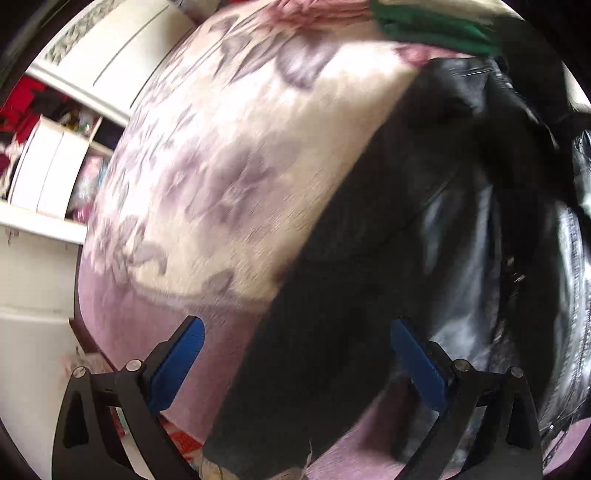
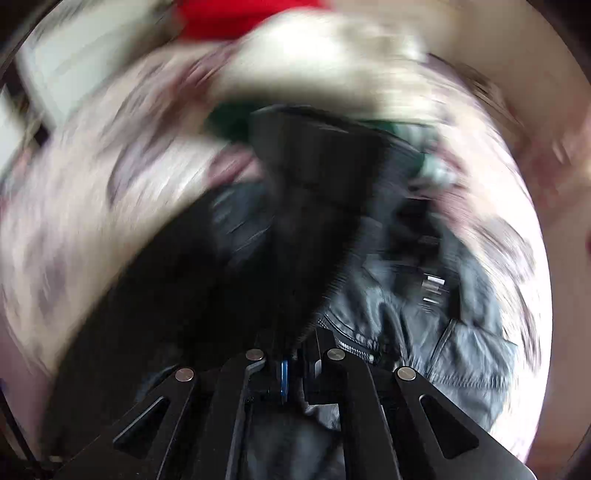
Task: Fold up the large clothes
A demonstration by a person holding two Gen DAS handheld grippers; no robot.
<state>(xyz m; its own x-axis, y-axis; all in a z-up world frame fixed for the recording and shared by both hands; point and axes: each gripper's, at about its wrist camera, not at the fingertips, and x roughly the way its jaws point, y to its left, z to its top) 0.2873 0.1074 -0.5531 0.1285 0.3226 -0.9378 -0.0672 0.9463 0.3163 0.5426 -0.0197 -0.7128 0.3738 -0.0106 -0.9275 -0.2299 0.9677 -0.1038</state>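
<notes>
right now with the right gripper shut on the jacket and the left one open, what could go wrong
1. The right gripper pinches only a thin bit of the black jacket near its zipper; the slick leather may slip out.
2. The left gripper holds nothing, so the jacket could sag unevenly.
3. A dragged jacket might disturb the green clothes beyond it.

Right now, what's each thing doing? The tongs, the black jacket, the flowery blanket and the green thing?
Left tongs: open, empty, above the jacket's edge.
Right tongs: shut on the black jacket, pinching it beside the zipper.
Black jacket: shiny, rumpled, unfolded, lying on the blanket.
Flowery blanket: spread flat under the jacket.
Green cloth: bunched at the far edge; too blurred to say more.
</notes>
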